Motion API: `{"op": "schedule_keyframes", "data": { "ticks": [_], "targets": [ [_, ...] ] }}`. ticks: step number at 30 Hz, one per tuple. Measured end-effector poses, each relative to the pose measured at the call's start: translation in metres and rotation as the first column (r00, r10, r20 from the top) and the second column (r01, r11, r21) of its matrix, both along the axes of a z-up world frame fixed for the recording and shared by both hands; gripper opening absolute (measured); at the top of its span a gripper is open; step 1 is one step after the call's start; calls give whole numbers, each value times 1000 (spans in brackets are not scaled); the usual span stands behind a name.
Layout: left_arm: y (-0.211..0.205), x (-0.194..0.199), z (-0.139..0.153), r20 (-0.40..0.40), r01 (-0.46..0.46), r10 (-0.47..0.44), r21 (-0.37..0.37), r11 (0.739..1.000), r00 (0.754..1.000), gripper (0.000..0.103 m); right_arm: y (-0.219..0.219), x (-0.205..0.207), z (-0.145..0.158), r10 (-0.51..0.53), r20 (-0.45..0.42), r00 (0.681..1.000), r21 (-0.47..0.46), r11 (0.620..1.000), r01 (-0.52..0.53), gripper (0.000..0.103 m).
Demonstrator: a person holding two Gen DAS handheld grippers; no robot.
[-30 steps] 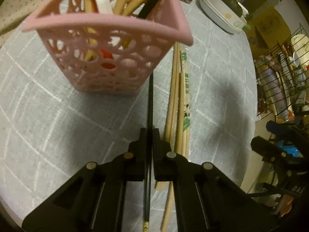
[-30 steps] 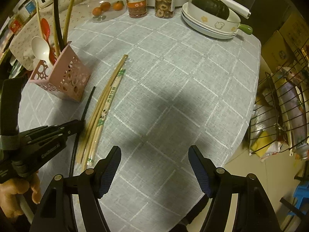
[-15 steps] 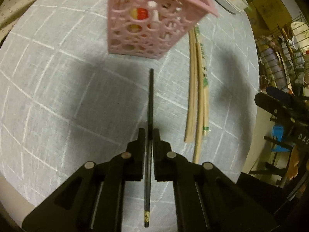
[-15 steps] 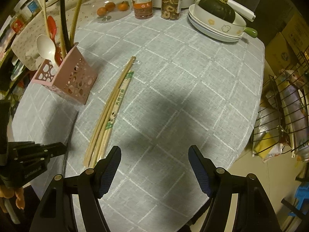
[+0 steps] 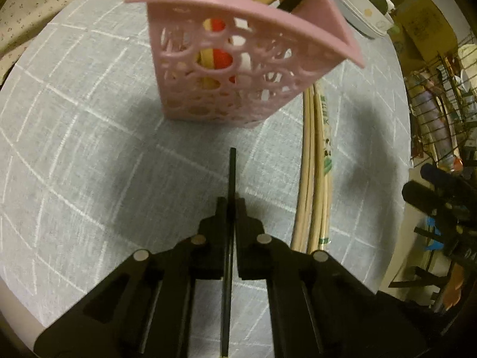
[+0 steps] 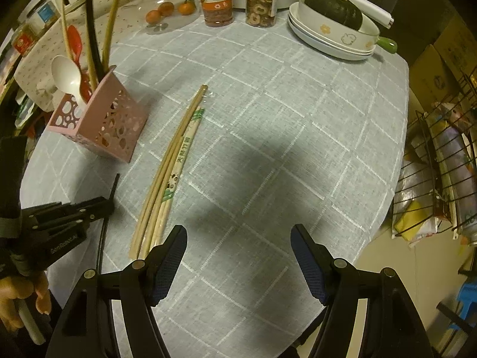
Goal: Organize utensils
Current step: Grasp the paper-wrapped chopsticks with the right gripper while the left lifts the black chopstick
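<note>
The left claw (image 5: 229, 208) grips the black chopstick (image 5: 231, 176), long axis aimed at the pink holder (image 5: 238, 89) directly beyond; the right claw (image 6: 238, 256) is open.

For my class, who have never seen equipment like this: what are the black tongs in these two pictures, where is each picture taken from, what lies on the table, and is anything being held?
No robot here: a person holds one hand-operated pair of tongs in each hand, each carrying a wide-angle camera looking along its fingers. One picture comes from the left tongs, the other from the right tongs. The left tongs are shut on a thin black chopstick, its tip pointing toward the pink perforated plastic utensil holder, which already holds spoons and chopsticks. The right tongs are open and hold nothing. On the grey checked tablecloth beside the holder lies a bundle of pale wooden chopsticks, some in a printed wrapper.
</note>
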State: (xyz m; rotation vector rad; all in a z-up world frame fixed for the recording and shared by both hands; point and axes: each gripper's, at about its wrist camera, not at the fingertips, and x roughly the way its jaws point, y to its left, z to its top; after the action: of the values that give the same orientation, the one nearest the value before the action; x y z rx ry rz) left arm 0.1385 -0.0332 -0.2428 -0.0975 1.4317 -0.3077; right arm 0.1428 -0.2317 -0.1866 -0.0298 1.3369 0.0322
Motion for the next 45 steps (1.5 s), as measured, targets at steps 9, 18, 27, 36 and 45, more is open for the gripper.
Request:
{"op": "schedule_keyframes", "data": {
  "ticks": [9,18,27,36,45],
  "targets": [
    [28,-22,36,3,28,-28,-54,998,1000,6,-6,18,-2,-65,5,998,107,992,65,73],
    [71,-32,71,95,21,-12,-99,995,995,6,4,67,-31,-132,-38,991,258,956,137,33],
    [83,-26,85,140,-15,33,-127,992,990,6,19,97,-53,-185,-34,982,287,939,187,21],
    [74,-23,83,134,-25,43,-134,991,990,6,27,109,-62,-208,-12,978,258,944,204,17],
    [75,-24,86,151,-45,64,-131,990,986,6,26,101,-63,-173,-5,985,208,963,170,8]
  ]
}}
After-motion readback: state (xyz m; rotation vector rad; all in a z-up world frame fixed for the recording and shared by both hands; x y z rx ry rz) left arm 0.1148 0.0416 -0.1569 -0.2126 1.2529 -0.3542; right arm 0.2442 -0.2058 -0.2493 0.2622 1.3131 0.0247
